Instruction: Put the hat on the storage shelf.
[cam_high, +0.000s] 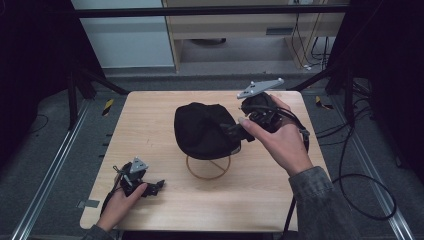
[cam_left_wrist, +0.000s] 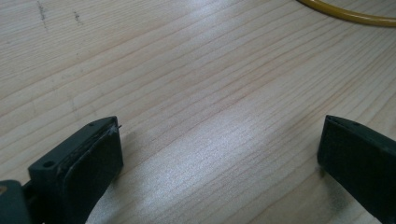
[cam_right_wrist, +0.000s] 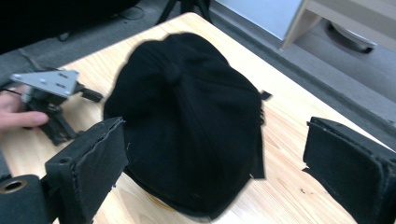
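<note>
Cap (cam_high: 202, 130) perched mid-worktop (cam_high: 150, 120) on ring stand (cam_high: 208, 168), apparently ungrasped. Right gripper (cam_right_wrist: 215, 158) jaws wide apart around its edge, holding nothing; left gripper (cam_left_wrist: 219, 154) spread, empty, resting near corner.

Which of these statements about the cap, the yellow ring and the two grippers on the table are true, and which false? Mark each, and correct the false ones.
1. The black cap sits over a yellow ring. True.
2. The left gripper is shut on the ring. False: it is open above bare wooden table, holding nothing.
3. The right gripper is open, its jaws either side of the cap. True.
4. The cap is white. False: it is black.
5. The left gripper is nearer the person than the cap is. True.
</note>
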